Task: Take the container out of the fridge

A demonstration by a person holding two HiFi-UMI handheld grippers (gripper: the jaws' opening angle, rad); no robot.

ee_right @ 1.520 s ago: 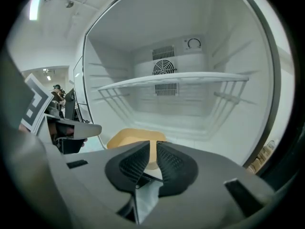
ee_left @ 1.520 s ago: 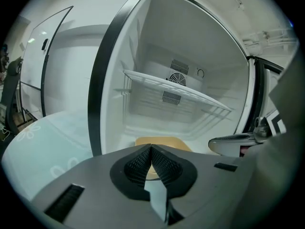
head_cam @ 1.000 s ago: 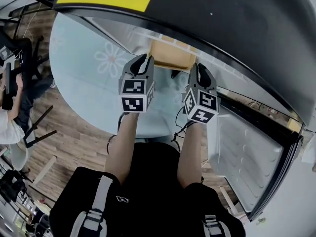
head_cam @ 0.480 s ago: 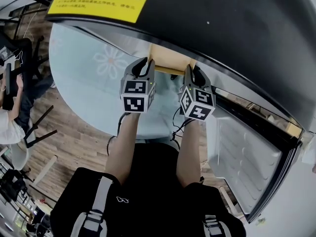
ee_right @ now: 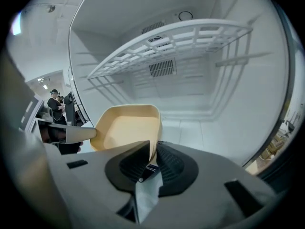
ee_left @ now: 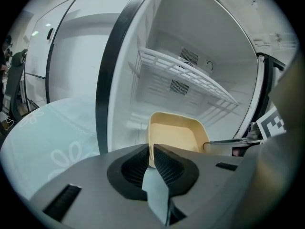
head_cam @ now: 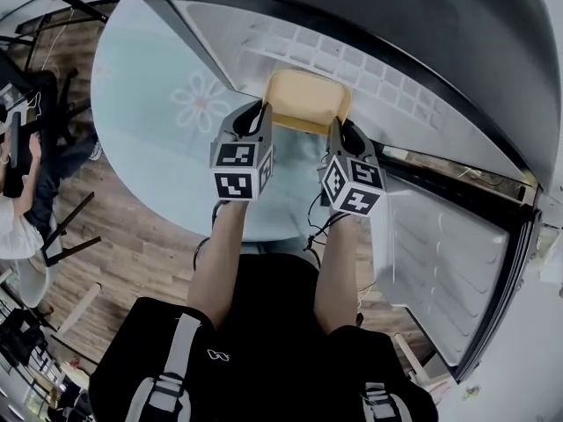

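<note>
Where the left gripper [ee_left: 151, 149] clamps, container [ee_left: 174, 132] rim hides.

An empty, shallow, pale yellow container [head_cam: 306, 98] with rounded corners is held level at the open front of the white fridge [ee_left: 162, 23], lower than its wire shelf [ee_right: 167, 46].

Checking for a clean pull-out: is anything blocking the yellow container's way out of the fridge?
Nothing visible does. The left gripper and right gripper are each shut on a side wall of the container, the wire shelf sits above it, and the door stands open at the right.
</note>
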